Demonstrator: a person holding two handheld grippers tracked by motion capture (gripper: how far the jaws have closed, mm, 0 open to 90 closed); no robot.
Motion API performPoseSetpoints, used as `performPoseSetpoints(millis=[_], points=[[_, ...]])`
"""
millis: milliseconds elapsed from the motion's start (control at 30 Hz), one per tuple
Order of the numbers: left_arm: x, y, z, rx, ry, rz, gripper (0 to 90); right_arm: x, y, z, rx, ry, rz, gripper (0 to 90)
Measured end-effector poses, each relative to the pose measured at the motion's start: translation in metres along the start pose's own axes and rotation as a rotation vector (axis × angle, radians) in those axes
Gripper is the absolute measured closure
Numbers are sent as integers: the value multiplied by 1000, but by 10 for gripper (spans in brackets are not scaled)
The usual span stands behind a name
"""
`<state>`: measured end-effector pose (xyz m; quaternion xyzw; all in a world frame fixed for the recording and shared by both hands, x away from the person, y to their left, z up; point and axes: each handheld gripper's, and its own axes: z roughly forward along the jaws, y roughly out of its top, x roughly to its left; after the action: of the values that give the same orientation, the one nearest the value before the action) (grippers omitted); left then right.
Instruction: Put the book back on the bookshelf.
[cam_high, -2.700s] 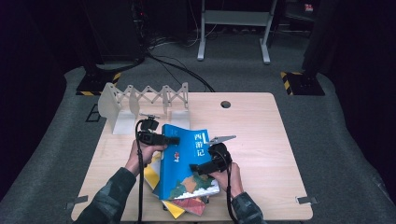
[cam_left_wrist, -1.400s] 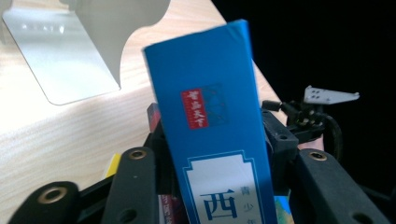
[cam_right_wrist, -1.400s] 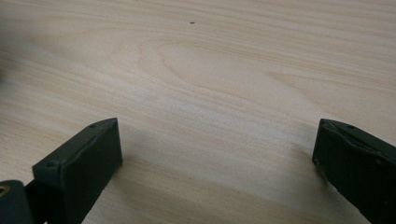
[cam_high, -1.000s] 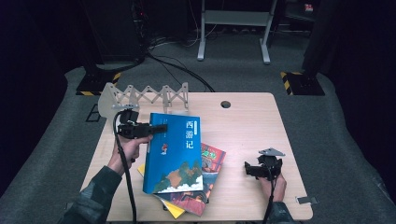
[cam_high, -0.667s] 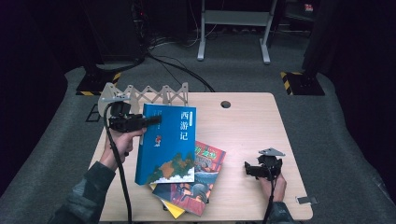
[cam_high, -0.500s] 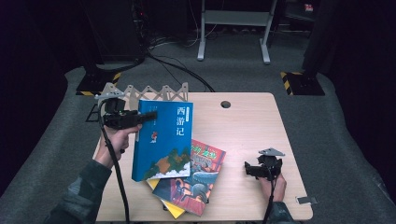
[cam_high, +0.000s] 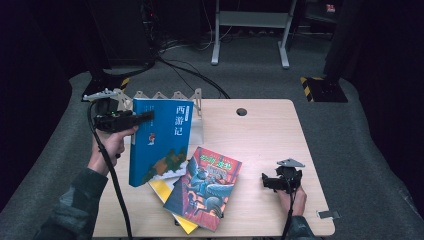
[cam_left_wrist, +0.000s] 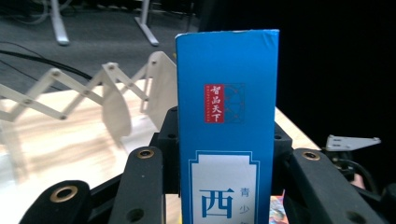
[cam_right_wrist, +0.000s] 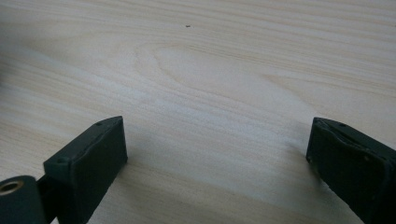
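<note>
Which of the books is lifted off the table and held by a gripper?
The blue book: the left gripper clamps its top edge and holds it up. The colourful book and the yellow one lie flat.

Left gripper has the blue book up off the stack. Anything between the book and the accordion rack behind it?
Nothing visible. The left gripper clamps the blue book by its spine edge, held upright just in front of the wooden rack. In the left gripper view the rack's slots look open, with bare table between.

Blue book (cam_high: 160, 140) (white title panel)
</note>
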<state>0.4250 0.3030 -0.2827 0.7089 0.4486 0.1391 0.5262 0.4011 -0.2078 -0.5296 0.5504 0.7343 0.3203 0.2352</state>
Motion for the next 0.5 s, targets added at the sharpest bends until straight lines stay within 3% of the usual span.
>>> performPoseSetpoints(millis=[167,300,500], points=[[11,2,-7,-23,24,-25,619,0,0,0,0,0,-1,45],[14,3,-10,-19,71,-5,618,0,0,0,0,0,-1,45],[27,2,-15,-33,132,-8,618,0,0,0,0,-1,-4,50]])
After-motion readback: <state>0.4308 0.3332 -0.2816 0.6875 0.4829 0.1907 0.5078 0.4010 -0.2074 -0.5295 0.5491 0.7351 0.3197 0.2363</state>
